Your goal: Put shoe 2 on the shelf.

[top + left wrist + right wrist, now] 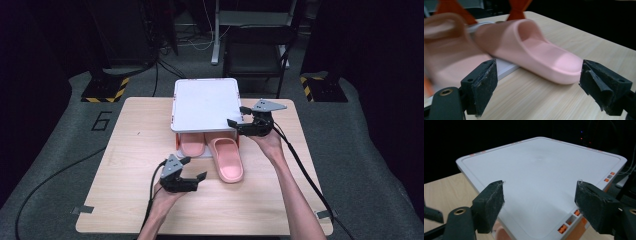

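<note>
Two pink slippers sat under a white shelf (pixel 205 104). Nearest, the left gripper (pixel 186 172) was released, jaws wide, near the right slipper (pixel 226 159), which poked off the base; a careless grab could drag it crooked. Farther, the right gripper (pixel 243 118) hung unclenched at the shelf's right edge, beyond the left slipper (pixel 192 145).
</note>
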Demonstrator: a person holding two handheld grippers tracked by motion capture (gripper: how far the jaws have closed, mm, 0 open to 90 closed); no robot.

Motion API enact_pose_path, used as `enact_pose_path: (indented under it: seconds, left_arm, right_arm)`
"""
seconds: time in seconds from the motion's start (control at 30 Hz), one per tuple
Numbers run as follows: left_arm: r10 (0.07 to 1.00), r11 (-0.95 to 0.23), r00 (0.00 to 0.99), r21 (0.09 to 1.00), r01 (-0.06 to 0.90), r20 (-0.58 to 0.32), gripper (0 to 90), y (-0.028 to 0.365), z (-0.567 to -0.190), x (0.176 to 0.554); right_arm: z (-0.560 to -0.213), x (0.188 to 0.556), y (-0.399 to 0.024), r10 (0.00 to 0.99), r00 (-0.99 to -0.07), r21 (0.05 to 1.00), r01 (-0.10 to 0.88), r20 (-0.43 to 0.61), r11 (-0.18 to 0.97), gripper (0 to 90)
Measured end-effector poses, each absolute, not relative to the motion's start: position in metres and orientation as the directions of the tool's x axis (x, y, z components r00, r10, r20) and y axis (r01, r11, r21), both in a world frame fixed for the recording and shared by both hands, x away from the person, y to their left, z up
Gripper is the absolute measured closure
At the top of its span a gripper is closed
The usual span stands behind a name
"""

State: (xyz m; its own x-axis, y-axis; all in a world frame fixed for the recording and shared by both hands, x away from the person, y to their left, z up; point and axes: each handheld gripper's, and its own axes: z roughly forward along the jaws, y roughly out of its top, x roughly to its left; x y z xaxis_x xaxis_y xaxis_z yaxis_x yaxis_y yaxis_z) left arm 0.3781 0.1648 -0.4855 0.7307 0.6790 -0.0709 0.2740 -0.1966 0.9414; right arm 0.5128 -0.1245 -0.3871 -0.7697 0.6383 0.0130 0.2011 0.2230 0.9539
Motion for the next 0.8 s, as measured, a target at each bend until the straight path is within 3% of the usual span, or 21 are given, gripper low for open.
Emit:
enact_pose_path:
  seconds: [0.17,0.6,0.8]
  left_arm:
    - [0.665,-0.258,0.746,0.926,0.276,-0.037,14.6,0.127,-0.495,0.382]
    - [0.639,-0.373,0.768,0.887,0.273,0.033,12.8,0.079,-0.515,0.382]
    - [0.645,-0.505,0.748,0.823,0.260,0.159,9.6,0.068,-0.525,0.382]
  right_arm:
    - [-0.393,0.517,-0.121,0.661,-0.750,0.942,0.214,-0.011,0.258,23.7]
    - [-0.394,0.519,-0.120,0.668,-0.744,0.940,0.212,-0.024,0.269,23.0]
    - [-0.394,0.518,-0.120,0.672,-0.740,0.938,0.218,-0.021,0.269,23.1]
